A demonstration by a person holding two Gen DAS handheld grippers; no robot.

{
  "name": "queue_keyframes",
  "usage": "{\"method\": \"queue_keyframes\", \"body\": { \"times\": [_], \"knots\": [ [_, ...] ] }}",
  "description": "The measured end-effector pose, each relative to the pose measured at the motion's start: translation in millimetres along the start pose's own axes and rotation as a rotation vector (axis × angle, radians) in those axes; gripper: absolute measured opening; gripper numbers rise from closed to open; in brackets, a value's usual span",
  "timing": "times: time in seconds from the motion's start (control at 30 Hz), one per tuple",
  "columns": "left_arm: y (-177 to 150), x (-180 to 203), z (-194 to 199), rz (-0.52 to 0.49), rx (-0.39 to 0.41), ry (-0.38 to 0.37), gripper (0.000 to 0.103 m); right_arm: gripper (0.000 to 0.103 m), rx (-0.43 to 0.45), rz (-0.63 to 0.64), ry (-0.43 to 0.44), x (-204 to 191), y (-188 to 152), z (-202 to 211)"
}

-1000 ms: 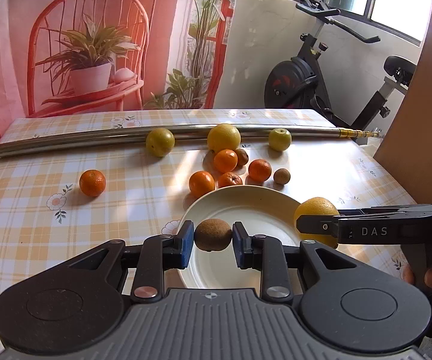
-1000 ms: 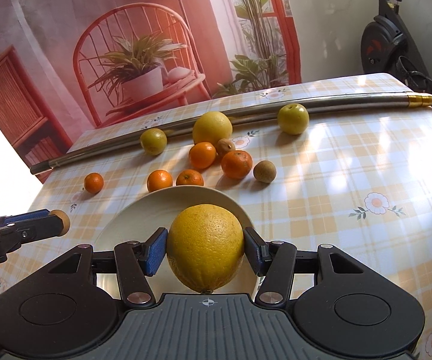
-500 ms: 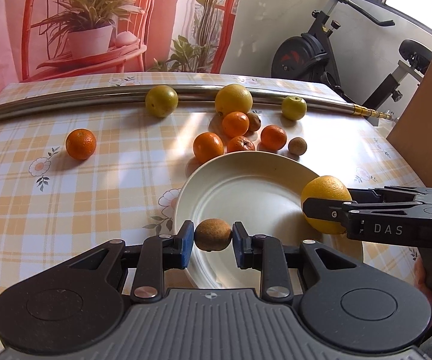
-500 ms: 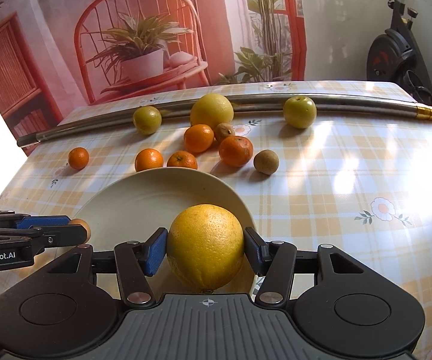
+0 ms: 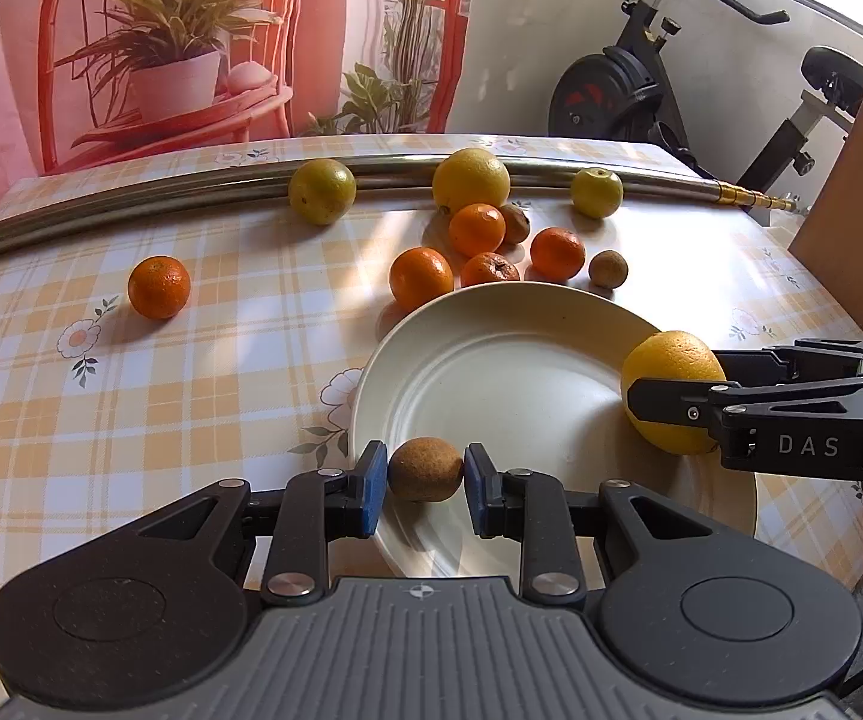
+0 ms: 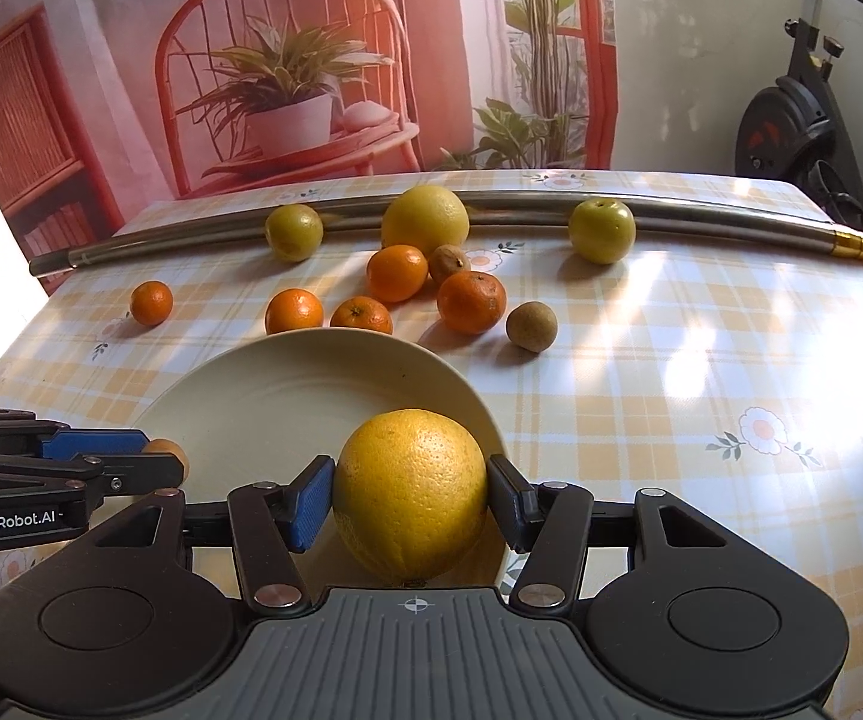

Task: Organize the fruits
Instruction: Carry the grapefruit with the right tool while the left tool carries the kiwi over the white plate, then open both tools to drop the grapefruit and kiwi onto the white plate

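Claws grip fruit over the plate (image 5: 491, 312): left claw (image 5: 425, 489) pinches a small brown fruit (image 5: 425, 469) at six o'clock, right claw (image 6: 412, 501) clamps a large yellow citrus (image 6: 410, 489) at three o'clock.

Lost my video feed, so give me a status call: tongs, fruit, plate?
Left tongs shut on small brown fruit. Right tongs shut on big yellow citrus. Both over plate, nothing on it. No obstruction.

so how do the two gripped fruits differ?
The yellow orange in the right gripper is far bigger than the brown fruit in the left gripper. Orange: bright, dimpled; brown fruit: dull, matte. Both are clamped over the plate.
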State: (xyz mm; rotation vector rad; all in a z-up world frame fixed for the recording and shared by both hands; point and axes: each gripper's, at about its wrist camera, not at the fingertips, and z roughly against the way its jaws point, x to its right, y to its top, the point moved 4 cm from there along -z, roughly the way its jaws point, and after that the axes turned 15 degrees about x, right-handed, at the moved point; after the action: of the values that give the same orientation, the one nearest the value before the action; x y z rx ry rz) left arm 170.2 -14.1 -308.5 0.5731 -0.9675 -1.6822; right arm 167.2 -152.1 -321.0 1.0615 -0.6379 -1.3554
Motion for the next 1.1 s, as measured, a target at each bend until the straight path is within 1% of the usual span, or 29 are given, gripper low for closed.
{"method": "queue_keyframes", "body": {
  "times": [0.13,0.27,0.5,0.6,0.67,0.77,0.97,1.1],
  "knots": [
    [-1,1,-1,-0.005,0.001,0.003,0.030,0.051,0.012,0.013,0.009,1,4,5],
    [-2,2,-1,-0.015,0.009,0.006,0.030,0.052,0.031,0.036,-0.002,3,8,11],
    [-2,2,0,-0.013,0.009,0.005,0.030,0.052,0.036,0.017,-0.014,8,10,13],
    [-2,1,-1,-0.001,0.007,-0.002,0.032,0.052,0.038,0.019,-0.018,8,10,14],
    [-2,2,0,-0.004,0.009,-0.006,0.035,0.052,0.037,0.019,-0.019,8,10,14],
    [-2,2,1,-0.007,0.017,-0.011,0.037,0.053,0.034,0.020,-0.018,8,11,14],
    [1,1,4,0.020,0.027,-0.016,0.037,0.053,0.038,0.017,-0.018,9,12,14],
    [5,-1,7,0.073,0.038,-0.055,0.037,0.053,0.042,0.019,-0.016,8,13,15]
  ]
}}
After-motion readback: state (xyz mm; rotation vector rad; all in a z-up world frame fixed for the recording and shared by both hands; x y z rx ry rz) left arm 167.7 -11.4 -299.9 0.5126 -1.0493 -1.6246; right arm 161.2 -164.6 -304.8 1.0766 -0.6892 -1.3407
